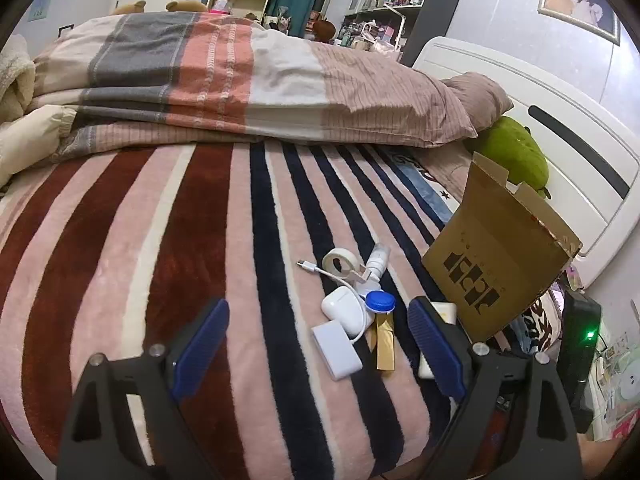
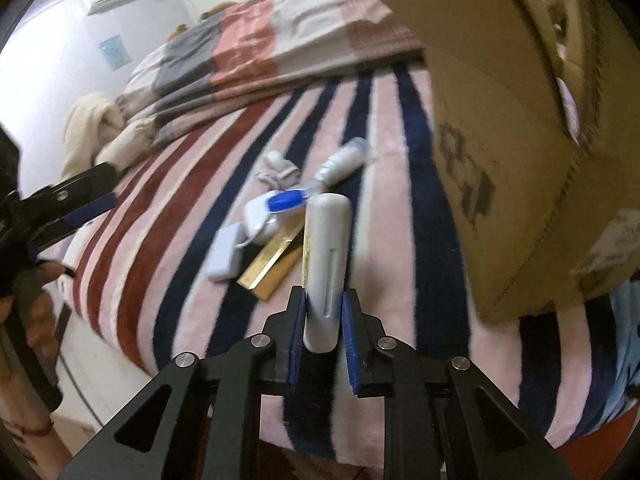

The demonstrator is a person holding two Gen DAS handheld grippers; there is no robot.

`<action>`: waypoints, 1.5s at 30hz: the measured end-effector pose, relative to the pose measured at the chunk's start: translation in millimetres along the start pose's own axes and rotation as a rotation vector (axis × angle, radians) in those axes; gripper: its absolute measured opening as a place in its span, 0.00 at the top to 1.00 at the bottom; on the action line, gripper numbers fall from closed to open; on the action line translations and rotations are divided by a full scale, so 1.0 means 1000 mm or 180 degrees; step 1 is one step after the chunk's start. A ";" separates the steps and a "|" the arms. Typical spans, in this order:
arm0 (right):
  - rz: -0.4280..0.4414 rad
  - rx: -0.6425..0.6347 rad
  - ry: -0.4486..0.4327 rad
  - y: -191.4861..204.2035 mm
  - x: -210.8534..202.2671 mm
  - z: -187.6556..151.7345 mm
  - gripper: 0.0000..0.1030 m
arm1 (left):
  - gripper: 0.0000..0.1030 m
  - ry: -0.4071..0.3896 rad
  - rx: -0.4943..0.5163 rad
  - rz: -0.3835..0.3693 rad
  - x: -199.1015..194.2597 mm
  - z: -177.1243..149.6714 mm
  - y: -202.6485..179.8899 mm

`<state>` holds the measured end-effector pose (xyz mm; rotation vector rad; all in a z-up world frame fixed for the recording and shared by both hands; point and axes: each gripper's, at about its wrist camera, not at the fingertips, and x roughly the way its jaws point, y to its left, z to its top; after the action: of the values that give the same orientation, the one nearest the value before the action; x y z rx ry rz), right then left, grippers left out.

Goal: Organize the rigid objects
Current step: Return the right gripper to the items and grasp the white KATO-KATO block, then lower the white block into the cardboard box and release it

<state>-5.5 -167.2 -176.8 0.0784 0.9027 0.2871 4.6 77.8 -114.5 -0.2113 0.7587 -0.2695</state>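
Observation:
A pile of small items lies on the striped blanket: a tape roll (image 1: 341, 261), a small white bottle (image 1: 378, 258), a white earbud case (image 1: 343, 308) with cable, a blue-lidded lens case (image 1: 381, 301), a flat white charger (image 1: 337, 349) and a gold box (image 1: 385, 343). My left gripper (image 1: 318, 344) is open and empty, its blue pads either side of the pile. My right gripper (image 2: 323, 312) is shut on a long white case (image 2: 325, 256), held just above the blanket beside an open cardboard box (image 2: 512, 152). The box also shows in the left wrist view (image 1: 496, 264).
A folded quilt (image 1: 224, 80) and pillow (image 1: 476, 100) lie at the back of the bed. A green plush (image 1: 516, 152) sits by the white headboard (image 1: 560, 140). A black device with a green light (image 1: 580, 344) stands beside the bed.

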 end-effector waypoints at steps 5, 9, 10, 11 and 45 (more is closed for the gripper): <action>-0.0227 -0.0054 -0.0033 0.002 0.003 -0.002 0.61 | 0.13 0.0011 0.0006 0.0016 0.000 0.000 -0.001; -0.0198 -0.0010 -0.0109 0.010 0.011 0.001 0.43 | 0.13 0.0017 0.0036 0.0042 -0.002 0.000 -0.002; -0.0204 -0.0016 -0.0113 0.013 0.014 0.002 0.43 | 0.13 0.0017 0.0043 0.0043 -0.002 0.000 -0.003; -0.0248 -0.0030 -0.0136 0.014 0.016 0.003 0.43 | 0.13 0.0017 0.0048 0.0043 -0.002 0.001 -0.002; 0.0905 -0.1777 -0.0669 0.077 -0.077 0.082 0.70 | 0.39 0.0019 0.0264 -0.0940 -0.015 0.059 -0.054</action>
<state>-2.5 -110.9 -52.6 -0.2778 0.5761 0.7720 26.3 36.4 -47.9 -0.2442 0.7198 -0.5808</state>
